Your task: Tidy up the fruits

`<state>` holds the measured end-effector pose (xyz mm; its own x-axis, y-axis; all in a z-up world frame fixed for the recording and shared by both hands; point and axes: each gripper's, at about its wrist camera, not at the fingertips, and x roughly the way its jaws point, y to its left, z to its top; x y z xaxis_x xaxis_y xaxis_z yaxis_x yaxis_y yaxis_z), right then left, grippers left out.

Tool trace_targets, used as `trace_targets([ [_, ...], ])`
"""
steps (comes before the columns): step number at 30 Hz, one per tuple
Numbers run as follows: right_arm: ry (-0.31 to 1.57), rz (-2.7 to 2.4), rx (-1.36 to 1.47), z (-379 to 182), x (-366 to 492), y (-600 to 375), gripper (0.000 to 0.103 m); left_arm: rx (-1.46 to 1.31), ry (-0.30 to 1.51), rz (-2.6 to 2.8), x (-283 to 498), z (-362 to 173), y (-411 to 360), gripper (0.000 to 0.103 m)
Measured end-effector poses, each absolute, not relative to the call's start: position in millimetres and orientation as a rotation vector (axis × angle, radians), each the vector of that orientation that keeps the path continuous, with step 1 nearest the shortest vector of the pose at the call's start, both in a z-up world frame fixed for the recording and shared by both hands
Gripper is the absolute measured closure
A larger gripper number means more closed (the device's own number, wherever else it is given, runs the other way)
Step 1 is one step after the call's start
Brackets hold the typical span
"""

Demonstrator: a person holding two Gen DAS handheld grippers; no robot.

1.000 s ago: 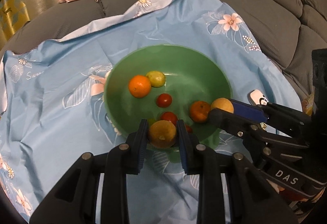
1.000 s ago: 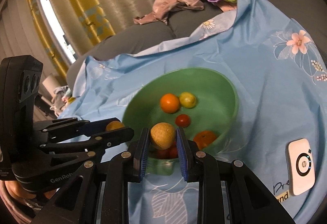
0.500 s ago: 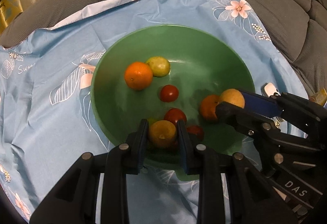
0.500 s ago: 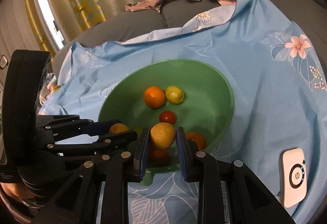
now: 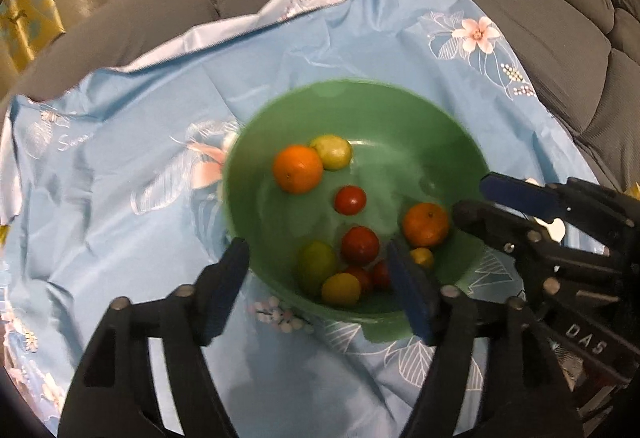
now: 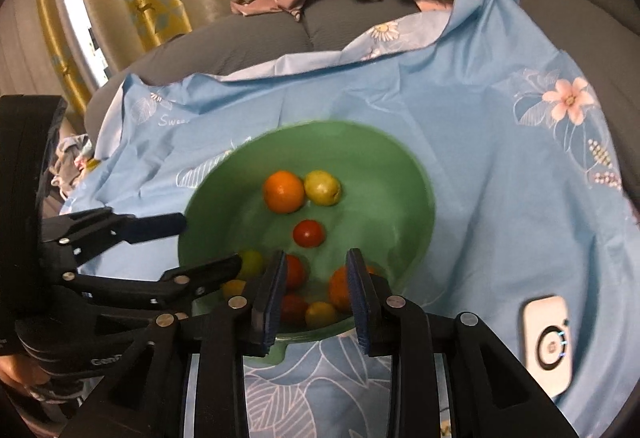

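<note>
1. Left gripper (image 5: 316, 278) has just been opening, and its jaws now stand wide over the near rim of the green bowl (image 5: 400, 94), with nothing pressed between the pads.
2. A yellowish fruit (image 5: 341, 289) lies in the bowl just below that gap, beside the small red tomatoes (image 5: 360, 244) and a green fruit (image 5: 318, 262).
3. Right gripper (image 6: 314, 292) shows a narrow gap with no fruit in it; a small yellow fruit (image 6: 320, 314) sits on the bowl floor below.
4. Across the bowl, a big orange (image 5: 298, 169) touches a yellow-green fruit (image 5: 332, 152), and a second orange (image 5: 425, 224) sits near the right gripper's tips.
5. Judging progress: every visible fruit is in the bowl, and the blue floral cloth (image 5: 120, 158) carries no loose ones.
6. A white device (image 6: 547, 342) rests on the cloth, well clear.
</note>
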<state>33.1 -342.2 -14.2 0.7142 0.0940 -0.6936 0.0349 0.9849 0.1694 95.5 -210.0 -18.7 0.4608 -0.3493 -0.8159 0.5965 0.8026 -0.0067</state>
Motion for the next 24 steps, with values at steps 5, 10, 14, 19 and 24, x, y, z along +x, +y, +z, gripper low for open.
trace_targets([
  [5, 0.802, 0.053, 0.150, 9, 31, -339, 0.069, 0.310, 0.902, -0.531, 91, 8, -200, 0.013],
  [10, 0.856, 0.063, 0.137, 27, 36, -337, 0.063, 0.288, 0.904, -0.463, 89, 27, -189, 0.003],
  [14, 0.947, 0.052, 0.163, 36, 44, -340, 0.061, 0.251, 0.931, -0.478, 90, 43, -187, 0.001],
  [19, 0.969, 0.027, 0.111, 50, 48, -338, 0.059, 0.229, 0.936, -0.469, 94, 63, -191, 0.001],
  [24, 0.963, 0.017, 0.068, 65, 49, -337, 0.059, 0.234, 0.950, -0.451, 102, 74, -194, 0.001],
])
